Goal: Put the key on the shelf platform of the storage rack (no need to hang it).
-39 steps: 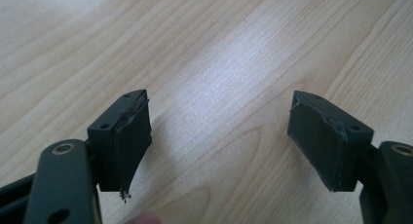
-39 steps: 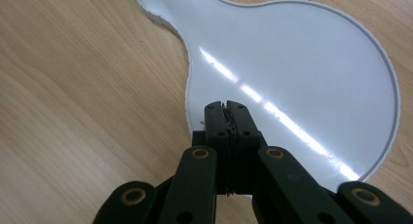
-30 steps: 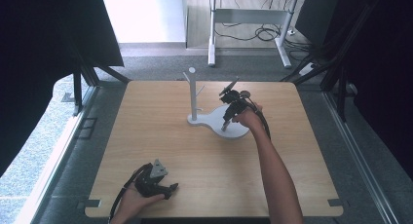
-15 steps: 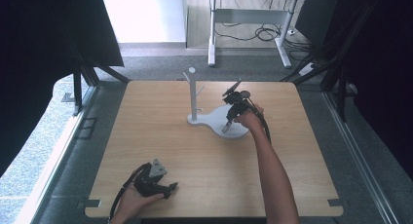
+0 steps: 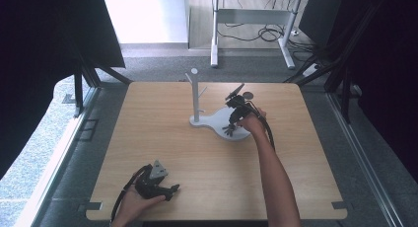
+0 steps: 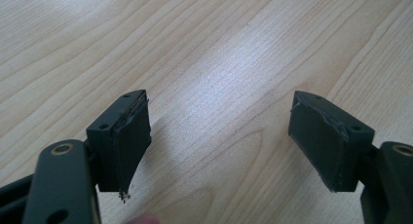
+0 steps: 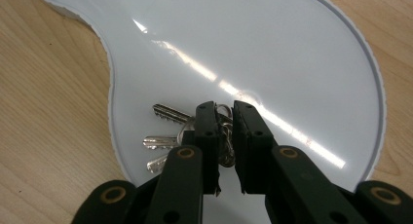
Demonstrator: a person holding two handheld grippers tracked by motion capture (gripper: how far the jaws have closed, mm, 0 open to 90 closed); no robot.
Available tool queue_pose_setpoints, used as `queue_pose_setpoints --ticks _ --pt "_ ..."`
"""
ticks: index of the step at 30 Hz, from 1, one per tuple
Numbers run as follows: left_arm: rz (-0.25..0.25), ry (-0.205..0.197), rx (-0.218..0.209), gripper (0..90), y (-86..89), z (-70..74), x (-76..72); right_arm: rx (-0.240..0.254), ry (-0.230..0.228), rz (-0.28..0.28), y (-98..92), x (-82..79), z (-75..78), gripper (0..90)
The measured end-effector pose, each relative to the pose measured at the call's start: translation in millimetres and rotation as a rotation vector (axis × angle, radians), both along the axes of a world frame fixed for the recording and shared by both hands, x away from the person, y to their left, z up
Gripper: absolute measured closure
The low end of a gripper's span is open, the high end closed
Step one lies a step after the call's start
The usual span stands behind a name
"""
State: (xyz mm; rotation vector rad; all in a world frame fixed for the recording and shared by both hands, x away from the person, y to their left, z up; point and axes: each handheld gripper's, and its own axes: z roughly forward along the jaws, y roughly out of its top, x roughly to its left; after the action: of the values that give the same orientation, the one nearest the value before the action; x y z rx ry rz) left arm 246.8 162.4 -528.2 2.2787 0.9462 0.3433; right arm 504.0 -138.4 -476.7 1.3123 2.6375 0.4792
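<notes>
My right gripper (image 7: 223, 118) sits low over the white tray (image 7: 292, 48) of the stand (image 5: 195, 96), jaws just eased slightly apart with the ring of the key bunch (image 7: 168, 136) between them; keys lie flat on the tray. My left gripper (image 6: 219, 136) rests near the table's (image 5: 197, 187) front edge, jaws spread, nothing between them.

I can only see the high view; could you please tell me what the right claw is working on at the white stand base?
Observer: A bunch of keys lies flat on the white base, under the right claw.
Operator: Is it gripping them?
Observer: Its jaws have just been opening; the key ring sits loose in the narrow gap.
Operator: And the left claw?
Observer: The left claw is wide open over bare table, holding nothing.
</notes>
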Motion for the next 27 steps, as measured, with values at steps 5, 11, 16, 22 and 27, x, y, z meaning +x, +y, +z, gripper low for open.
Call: queue_pose_setpoints --ticks 5,11,16,22,27 --pt "0.001 -0.001 0.001 23.6 0.1 -0.1 0.2 -0.002 -0.024 -0.009 -2.8 -2.3 0.1 68.0" --pt "0.0 -0.001 0.006 23.6 -0.4 -0.6 0.3 0.058 -0.055 -0.03 -9.5 -9.7 9.1 55.8" --pt "0.002 -0.004 0.009 23.6 -0.2 -0.4 0.2 0.104 -0.091 -0.012 -16.1 -21.3 19.6 51.2" --pt "0.01 -0.009 0.001 23.7 2.0 1.4 0.1 0.177 -0.123 0.015 -25.7 -47.7 28.0 49.0" --pt "0.013 -0.013 0.002 23.6 1.4 2.4 -0.5 0.208 -0.129 0.059 -37.7 -72.6 26.3 47.4"
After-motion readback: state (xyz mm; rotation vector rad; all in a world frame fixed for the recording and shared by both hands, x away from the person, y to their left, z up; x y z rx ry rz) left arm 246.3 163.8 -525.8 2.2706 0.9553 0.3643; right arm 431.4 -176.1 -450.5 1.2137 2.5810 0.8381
